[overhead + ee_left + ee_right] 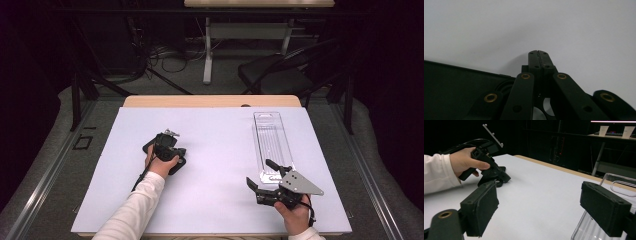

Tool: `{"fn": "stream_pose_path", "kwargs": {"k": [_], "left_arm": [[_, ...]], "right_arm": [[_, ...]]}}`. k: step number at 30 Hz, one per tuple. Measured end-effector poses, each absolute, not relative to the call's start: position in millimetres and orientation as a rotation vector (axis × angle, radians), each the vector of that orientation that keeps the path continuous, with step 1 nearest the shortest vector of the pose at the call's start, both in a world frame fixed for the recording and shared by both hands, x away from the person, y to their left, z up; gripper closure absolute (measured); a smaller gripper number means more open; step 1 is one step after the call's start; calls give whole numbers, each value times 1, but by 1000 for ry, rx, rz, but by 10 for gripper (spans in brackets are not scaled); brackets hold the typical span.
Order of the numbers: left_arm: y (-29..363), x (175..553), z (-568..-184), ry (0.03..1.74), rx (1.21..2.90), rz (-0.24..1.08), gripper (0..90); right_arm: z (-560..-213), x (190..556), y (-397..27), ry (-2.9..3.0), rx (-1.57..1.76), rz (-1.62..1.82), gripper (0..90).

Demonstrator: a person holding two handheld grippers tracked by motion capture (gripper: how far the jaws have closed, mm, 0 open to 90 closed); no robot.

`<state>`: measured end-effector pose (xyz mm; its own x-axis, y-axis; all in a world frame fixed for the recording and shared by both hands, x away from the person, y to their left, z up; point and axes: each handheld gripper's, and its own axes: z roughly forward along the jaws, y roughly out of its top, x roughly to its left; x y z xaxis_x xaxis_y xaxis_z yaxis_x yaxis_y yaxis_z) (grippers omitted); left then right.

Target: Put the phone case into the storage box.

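**Grippers at rest on white table sheet, clear tray at right**

Item 1, left side. Left gripper (167, 148), black, held in the person's left hand (161, 165), white sleeve (135, 210) entering from the bottom edge. Nose tilted down onto the white table sheet (215, 150), left of centre. In the left gripper view its two black jaws stand pressed flat together, tips meeting at one seam, with nothing between them: clenched and empty. In the right gripper view the same tool (492, 171) shows farther off, fingers (480, 165) wrapped round its handle, cable trailing back over the wrist.

Item 2, centre. Bare white sheet, covering a wooden table whose edge (210, 101) shows along the far side.

Item 3, right side. Clear plastic tray (271, 142), long and narrow, ribbed floor, lying lengthwise from the far edge of the sheet toward the person.

Item 4, near right. Right gripper (261, 176), black with a grey three-cornered plate (300, 183) on top, held in the right hand (295, 215) just off the tray's near end. Jaws spread wide, released, gripping nothing. One jaw lies over the tray's near end, the other over the sheet to its left; whether the first touches the tray cannot be told. In the right gripper view the near corner of the tray (589, 227) lies below the right-hand pad (605, 211).
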<state>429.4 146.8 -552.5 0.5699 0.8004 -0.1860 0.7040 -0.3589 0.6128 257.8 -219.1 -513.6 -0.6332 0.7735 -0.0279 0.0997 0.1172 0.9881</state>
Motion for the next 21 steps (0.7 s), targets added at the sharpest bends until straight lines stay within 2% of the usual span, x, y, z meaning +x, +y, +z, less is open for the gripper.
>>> {"fn": "stream_pose_path", "kwargs": {"k": [21], "left_arm": [[147,397,-550,1118,2220,173,900]], "right_arm": [[-513,257,-219,1836,851,1565,137]]}}
